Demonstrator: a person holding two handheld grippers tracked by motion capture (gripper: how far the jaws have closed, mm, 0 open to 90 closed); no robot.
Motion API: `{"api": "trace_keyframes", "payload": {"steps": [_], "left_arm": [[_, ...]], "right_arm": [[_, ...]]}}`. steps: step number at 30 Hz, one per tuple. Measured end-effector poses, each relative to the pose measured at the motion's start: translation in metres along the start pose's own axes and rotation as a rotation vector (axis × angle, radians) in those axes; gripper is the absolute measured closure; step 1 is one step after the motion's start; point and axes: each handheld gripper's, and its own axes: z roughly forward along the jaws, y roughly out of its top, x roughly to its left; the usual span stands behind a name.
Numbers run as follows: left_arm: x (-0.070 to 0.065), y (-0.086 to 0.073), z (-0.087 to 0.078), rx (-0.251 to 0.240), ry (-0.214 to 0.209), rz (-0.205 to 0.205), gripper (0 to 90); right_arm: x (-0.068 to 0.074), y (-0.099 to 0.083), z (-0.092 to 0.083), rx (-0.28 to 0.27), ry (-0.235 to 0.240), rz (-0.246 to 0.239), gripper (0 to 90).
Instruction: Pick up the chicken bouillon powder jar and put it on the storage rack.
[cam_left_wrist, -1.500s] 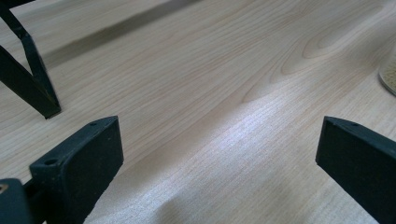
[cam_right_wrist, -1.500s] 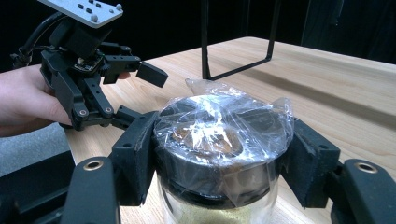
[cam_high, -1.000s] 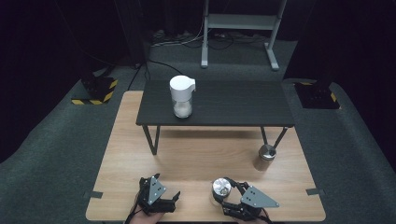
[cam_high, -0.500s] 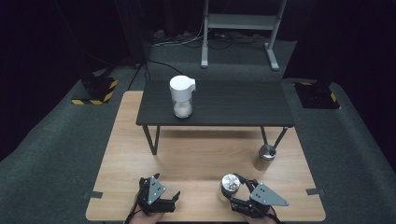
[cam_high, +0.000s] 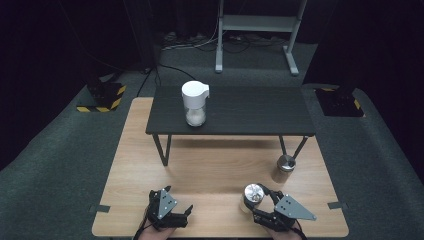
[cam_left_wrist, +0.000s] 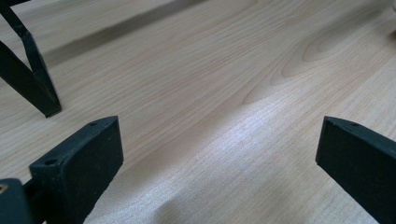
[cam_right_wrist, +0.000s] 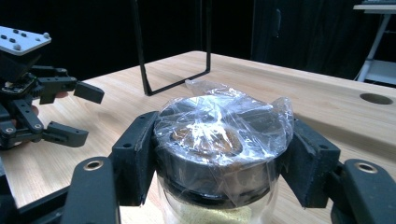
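right gripper (cam_right_wrist: 219, 158) low centre of its own view, clamped on a jar (cam_right_wrist: 219, 140) with cling-film over the lid, jar bottom cut off, left gripper (cam_high: 176, 207) bottom left of the high view, jaws wide apart, holding nothing

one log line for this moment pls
right gripper: shut on wrapped-lid jar | left gripper: open, nothing between jaws | white jug: on black table | metal shaker: on wooden table

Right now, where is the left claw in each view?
High view: left claw at bottom left, open over the wooden tabletop.
Left gripper view: its jaws at both lower corners.
Right gripper view: left edge, open.
Shared landmark: the black table leg.
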Motion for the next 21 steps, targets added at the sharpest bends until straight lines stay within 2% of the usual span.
{"api": "trace_keyframes", "payload": {"steps": [21], "left_arm": [[0.000,0.000,0.000,-0.001,-0.004,0.000,1.0]], "right_arm": [[-0.015,0.000,-0.011,-0.009,-0.050,0.013,34.3]]}}
